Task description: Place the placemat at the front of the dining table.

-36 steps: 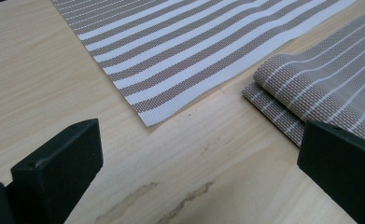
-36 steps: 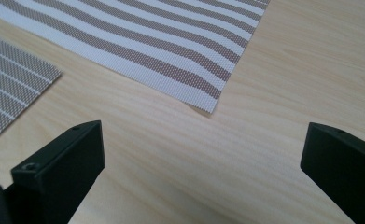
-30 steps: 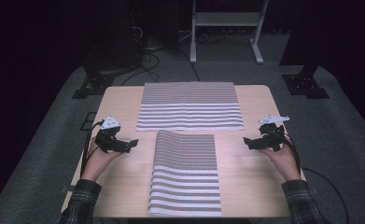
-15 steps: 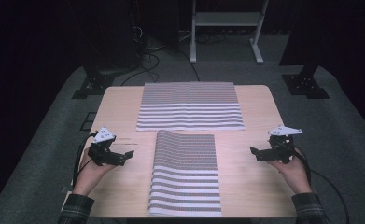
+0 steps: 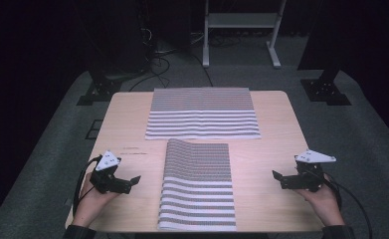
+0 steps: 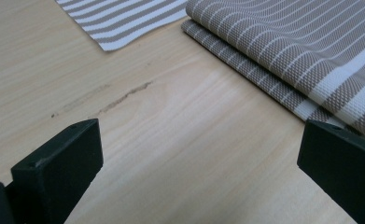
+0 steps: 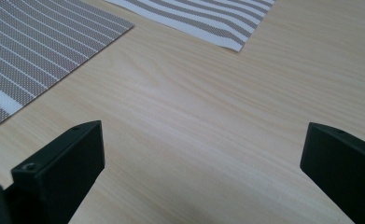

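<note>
Two striped grey-and-white mats lie on the wooden table (image 5: pixel 276 129). The far mat (image 5: pixel 202 113) lies flat and spread wide. The near mat (image 5: pixel 197 184) is folded in half, its fold along the left side (image 6: pixel 283 60). My left gripper (image 5: pixel 132 180) hovers left of the folded mat, open and holding nothing, its jaws wide apart (image 6: pixel 196 172). Right of that mat, my right gripper (image 5: pixel 276 177) is likewise open over bare wood (image 7: pixel 199 172), with the folded mat's corner (image 7: pixel 40 51) ahead of it on the left.
A faint dark scuff (image 6: pixel 119 98) marks the wood left of the folded mat. Beyond the table stand a white metal frame (image 5: pixel 239 25) and dark stands with cables on a grey carpet (image 5: pixel 361 134).
Both grippers have drawn back toward the near edge of the table and slightly outward, away from the folded mat. The mats have stayed in place.
</note>
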`<state>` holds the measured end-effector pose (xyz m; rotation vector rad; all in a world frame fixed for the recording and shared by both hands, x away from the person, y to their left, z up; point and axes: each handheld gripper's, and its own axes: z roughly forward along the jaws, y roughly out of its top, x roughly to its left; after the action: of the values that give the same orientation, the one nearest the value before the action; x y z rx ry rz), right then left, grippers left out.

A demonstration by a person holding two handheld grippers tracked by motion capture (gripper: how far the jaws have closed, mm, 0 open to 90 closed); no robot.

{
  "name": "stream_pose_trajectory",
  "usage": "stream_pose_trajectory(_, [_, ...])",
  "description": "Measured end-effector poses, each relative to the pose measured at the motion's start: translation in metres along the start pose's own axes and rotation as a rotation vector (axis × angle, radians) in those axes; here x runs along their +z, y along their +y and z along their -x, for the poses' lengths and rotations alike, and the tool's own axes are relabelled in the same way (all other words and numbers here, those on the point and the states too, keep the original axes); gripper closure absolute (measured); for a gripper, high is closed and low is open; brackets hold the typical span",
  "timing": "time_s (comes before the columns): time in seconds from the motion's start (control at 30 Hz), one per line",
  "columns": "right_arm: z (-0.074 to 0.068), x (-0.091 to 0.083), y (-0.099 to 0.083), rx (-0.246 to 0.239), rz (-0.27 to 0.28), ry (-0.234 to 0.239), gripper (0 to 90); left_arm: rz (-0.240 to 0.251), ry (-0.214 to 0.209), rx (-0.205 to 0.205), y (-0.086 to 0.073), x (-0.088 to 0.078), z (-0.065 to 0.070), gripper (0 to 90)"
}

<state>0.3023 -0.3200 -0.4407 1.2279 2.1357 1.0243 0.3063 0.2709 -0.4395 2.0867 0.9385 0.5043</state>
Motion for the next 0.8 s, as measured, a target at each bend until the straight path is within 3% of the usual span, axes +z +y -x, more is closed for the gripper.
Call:
stream_pose_trajectory(0.37, [-0.006,-0.007,-0.029,-0.007,-0.029,0.011,0.0,-0.06,0.012,0.016,-0.027,-0.004,0.008,0.0])
stream_pose_trajectory(0.8, [-0.008,-0.001,-0.053,-0.02,-0.112,0.025,0.0,-0.136,-0.011,0.03,-0.047,0.0,0.012,0.0])
